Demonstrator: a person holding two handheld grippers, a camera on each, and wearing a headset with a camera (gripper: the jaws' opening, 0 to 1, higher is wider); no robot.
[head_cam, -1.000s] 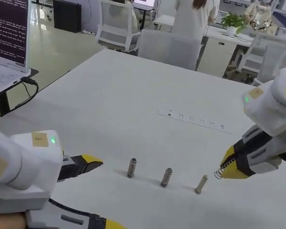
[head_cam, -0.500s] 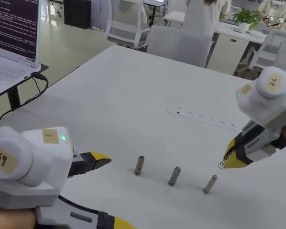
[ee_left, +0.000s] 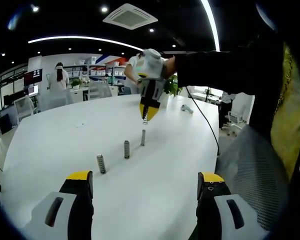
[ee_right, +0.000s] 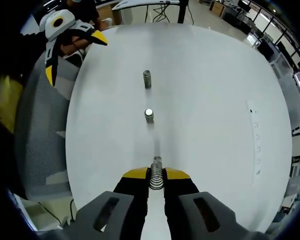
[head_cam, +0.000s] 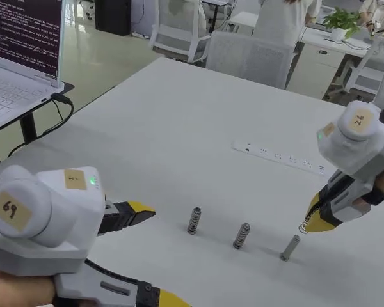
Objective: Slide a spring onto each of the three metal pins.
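Three upright pins stand in a row on the white table (head_cam: 179, 128). The left pin (head_cam: 194, 220) (ee_left: 101, 163) (ee_right: 147, 79) and the middle pin (head_cam: 242, 235) (ee_left: 126, 149) (ee_right: 149, 115) each wear a spring. The right pin (head_cam: 290, 247) (ee_left: 143, 137) (ee_right: 156, 150) is bare. My right gripper (head_cam: 315, 220) (ee_right: 157, 176) (ee_left: 149, 107) is shut on a small spring (head_cam: 303, 226) (ee_right: 156, 179) (ee_left: 145, 119), held just above and to the right of the bare pin. My left gripper (head_cam: 160, 254) (ee_left: 145, 177) rests open, left of the row, holding nothing.
A white power strip (head_cam: 281, 157) (ee_right: 255, 145) lies behind the pins. An open laptop (head_cam: 19, 51) stands on a side stand at the far left. Office chairs (head_cam: 249, 54) and people stand beyond the table's far edge.
My right gripper has carried the spring a little left, closer to the top of the bare pin. The head camera has shifted; the left gripper and the pins have held still.
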